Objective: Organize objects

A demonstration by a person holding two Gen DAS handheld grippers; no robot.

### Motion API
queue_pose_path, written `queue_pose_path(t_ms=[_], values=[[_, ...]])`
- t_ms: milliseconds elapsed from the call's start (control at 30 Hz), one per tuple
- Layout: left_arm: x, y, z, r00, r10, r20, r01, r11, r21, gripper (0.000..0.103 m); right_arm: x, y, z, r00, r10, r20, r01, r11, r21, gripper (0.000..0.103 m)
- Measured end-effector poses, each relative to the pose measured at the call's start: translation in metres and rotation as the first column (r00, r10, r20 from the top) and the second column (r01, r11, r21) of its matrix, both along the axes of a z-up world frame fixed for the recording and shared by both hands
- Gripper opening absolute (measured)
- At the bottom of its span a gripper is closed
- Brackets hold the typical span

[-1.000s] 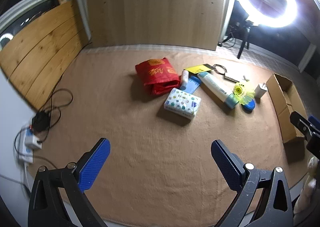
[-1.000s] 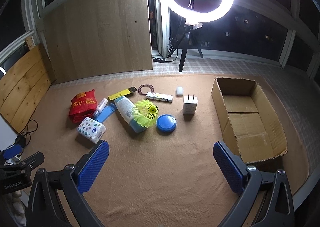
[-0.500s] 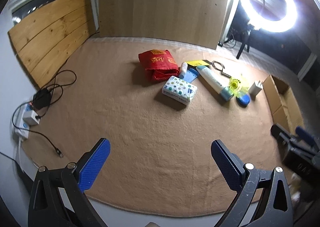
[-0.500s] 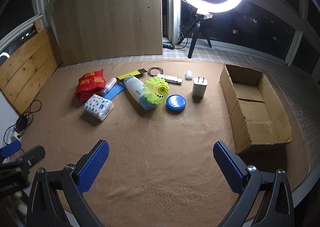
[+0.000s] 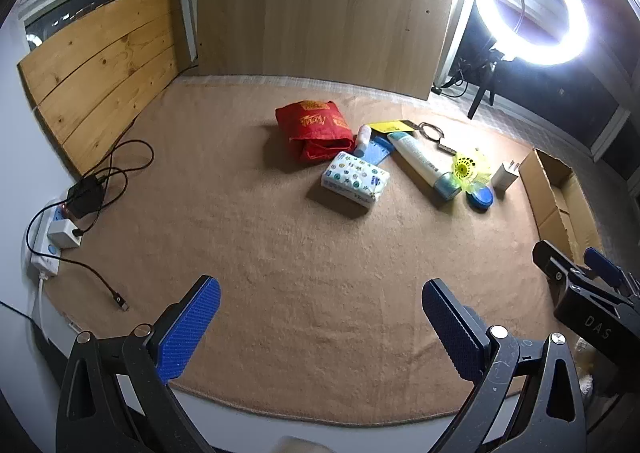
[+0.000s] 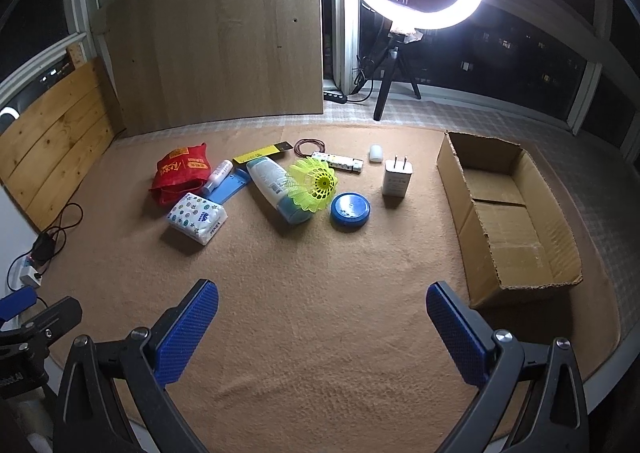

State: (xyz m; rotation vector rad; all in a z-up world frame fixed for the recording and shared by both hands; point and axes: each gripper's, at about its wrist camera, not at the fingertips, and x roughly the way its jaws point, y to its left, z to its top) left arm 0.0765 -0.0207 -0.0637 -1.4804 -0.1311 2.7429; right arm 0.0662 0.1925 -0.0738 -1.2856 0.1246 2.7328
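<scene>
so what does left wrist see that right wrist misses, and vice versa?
Left wrist only: the loose black cable end on the tan carpet and the right tool, seen from the side.

Right wrist only: the small white rounded case, the cardboard box's whole bare floor and the left tool.

Both: the red bag, patterned tissue pack, yellow shuttlecock, blue round lid, white charger, ring light.

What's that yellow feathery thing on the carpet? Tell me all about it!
It is a bright yellow plastic shuttlecock with a netted skirt, lying on its side on the tan carpet. It leans against the white bottle with a blue cap, and a round blue lid sits close beside it.
</scene>
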Motion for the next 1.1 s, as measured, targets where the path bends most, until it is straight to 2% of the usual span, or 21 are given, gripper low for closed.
queue_pose_path(t_ms=[200,567,633,867,1100], values=[[0.001,0.005,-0.001,0.999,-0.036,-0.003,0.036,0.999,0.011,0.102,-0.002,-0.003,-0.002,1.0,0.016,0.004,-0.016,1.0,-0.013,0.103],[-0.004,-0.001,-0.004,1.0,-0.021,0.005,0.021,0.999,0.028,0.102,-0.002,-0.01,-0.002,0.999,0.032,-0.008,-0.032,0.999,0.0,0.103],[-0.008,0.0,-0.003,1.0,-0.019,-0.002,0.019,1.0,-0.005,0.102,-0.002,-0.01,-0.002,1.0,0.03,-0.006,-0.03,1.0,-0.002,0.103],[-0.03,-0.003,-0.002,1.0,-0.029,-0.004,0.029,1.0,-0.008,0.102,-0.006,-0.007,-0.005,1.0,0.014,0.01,-0.014,1.0,-0.016,0.103],[-0.053,0.001,-0.004,0.999,-0.039,-0.023,0.038,0.998,-0.044,0.102,-0.012,0.001,-0.005,1.0,-0.009,0.014,0.009,1.0,-0.023,0.103]])
